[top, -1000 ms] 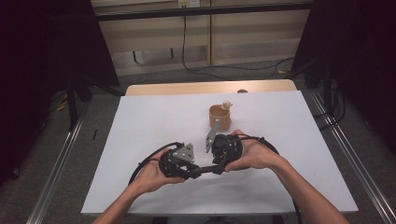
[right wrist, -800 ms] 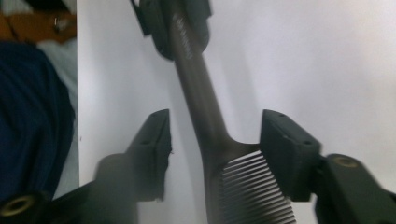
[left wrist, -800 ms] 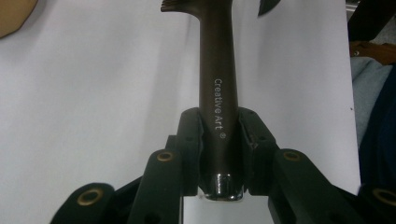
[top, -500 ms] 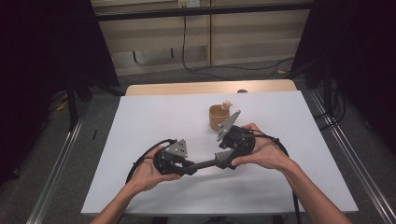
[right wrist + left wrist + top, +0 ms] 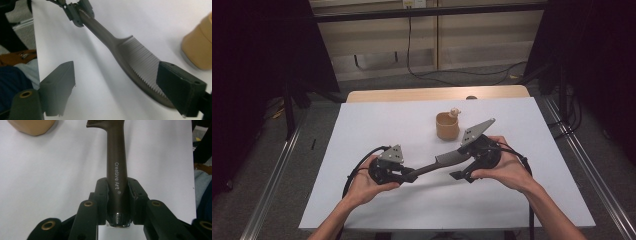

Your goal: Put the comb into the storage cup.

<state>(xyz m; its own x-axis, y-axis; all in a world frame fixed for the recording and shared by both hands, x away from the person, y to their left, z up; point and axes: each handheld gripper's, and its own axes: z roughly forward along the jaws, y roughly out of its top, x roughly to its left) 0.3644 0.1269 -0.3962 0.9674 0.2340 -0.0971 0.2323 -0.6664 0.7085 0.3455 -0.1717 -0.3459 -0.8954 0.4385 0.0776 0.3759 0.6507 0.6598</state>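
A: Where's the comb sitting?
B: Its handle is being clamped by the left gripper; the right gripper has just been opening, its jaws standing apart around the teeth.
A: Anything hidden?
B: The tip, behind one jaw

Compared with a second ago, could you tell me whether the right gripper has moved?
Yes. The right gripper has slid rightward, from below the cup to its right, its jaws opening off the comb.

Comb lies between parted right gripper fingers, apparently untouched.
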